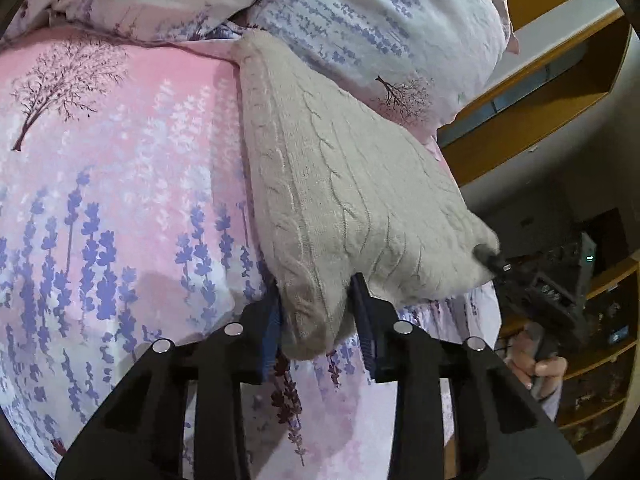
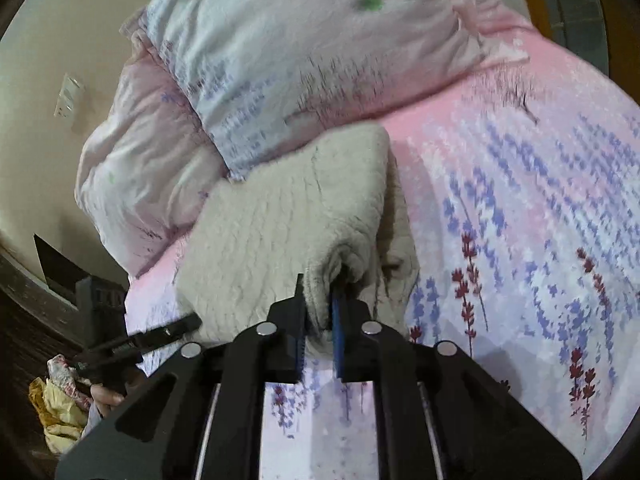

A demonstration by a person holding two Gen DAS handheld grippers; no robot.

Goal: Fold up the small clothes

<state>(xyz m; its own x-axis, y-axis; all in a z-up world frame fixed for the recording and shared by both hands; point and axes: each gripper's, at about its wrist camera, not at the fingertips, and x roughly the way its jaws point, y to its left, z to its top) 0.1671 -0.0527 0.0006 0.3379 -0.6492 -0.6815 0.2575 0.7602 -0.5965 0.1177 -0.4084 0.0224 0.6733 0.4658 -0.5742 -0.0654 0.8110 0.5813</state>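
A beige cable-knit garment (image 1: 340, 184) lies folded on the pink flowered bedsheet (image 1: 120, 184), its far end against the pillows. In the left wrist view my left gripper (image 1: 316, 284) is shut on the garment's near corner, the knit bunched thick between its blue pads. At the right corner of the garment the right gripper (image 1: 486, 256) pinches the edge, a hand behind it. In the right wrist view the garment (image 2: 280, 216) is lifted at its near edge. There my right gripper (image 2: 319, 288) is shut tight on a fold. The left gripper (image 2: 192, 322) holds the left corner.
Two flowered pillows (image 1: 380, 32) (image 2: 304, 48) lie at the head of the bed, touching the garment. Wooden shelves (image 1: 560, 92) stand beyond the bed's right side. A cream wall with a switch plate (image 2: 68, 96) and crumpled yellow cloth (image 2: 60, 408) lie off the other side.
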